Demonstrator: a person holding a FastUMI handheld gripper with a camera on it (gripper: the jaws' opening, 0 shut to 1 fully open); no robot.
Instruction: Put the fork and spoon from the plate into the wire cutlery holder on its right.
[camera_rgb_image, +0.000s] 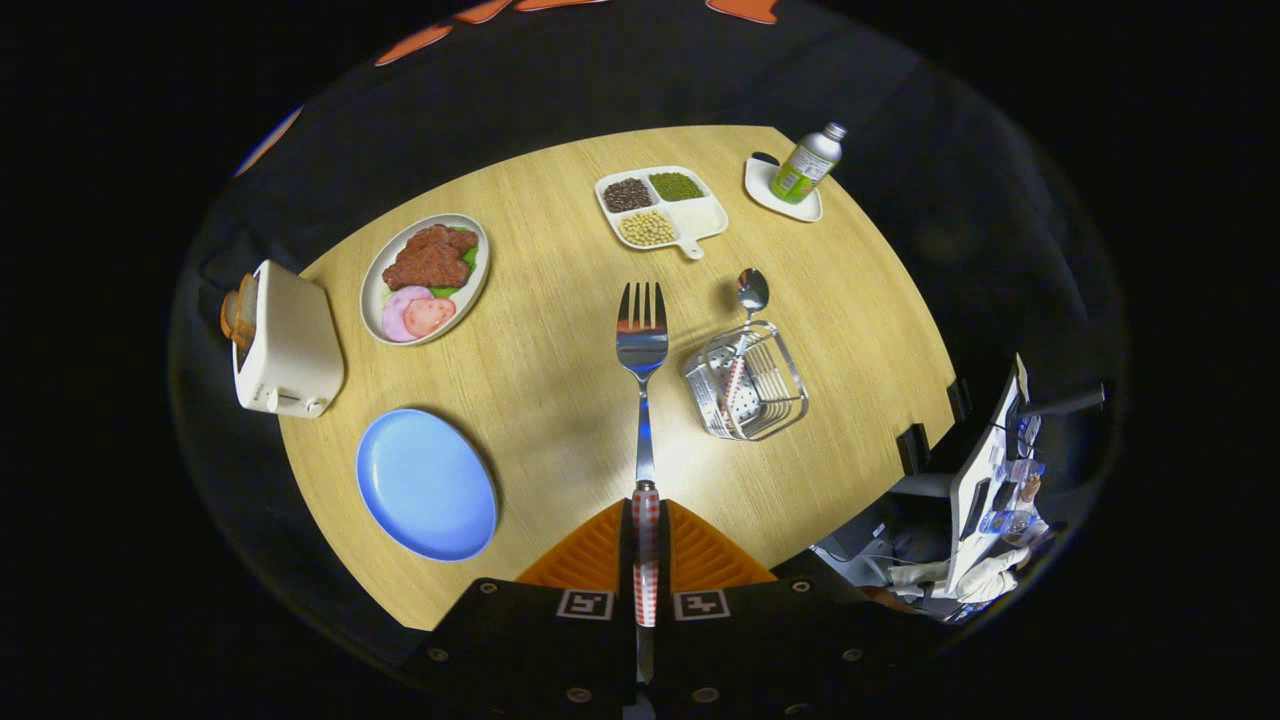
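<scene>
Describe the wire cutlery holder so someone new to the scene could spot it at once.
On the round wooden table, look just right of the fork that the gripper is shut on, nearer than the divided tray of beans. The wire cutlery holder is a small shiny metal basket. It is the only see-through wire item, with a spoon standing in it.

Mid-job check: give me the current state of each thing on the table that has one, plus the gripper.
gripper: shut on the fork's handle.
fork: held above the table, tines pointing forward.
spoon: standing in the holder, bowl up.
wire cutlery holder: upright, holding the spoon.
blue plate: empty.
toaster: bread in its slot.
bottle: capped, upright on a small dish.
</scene>
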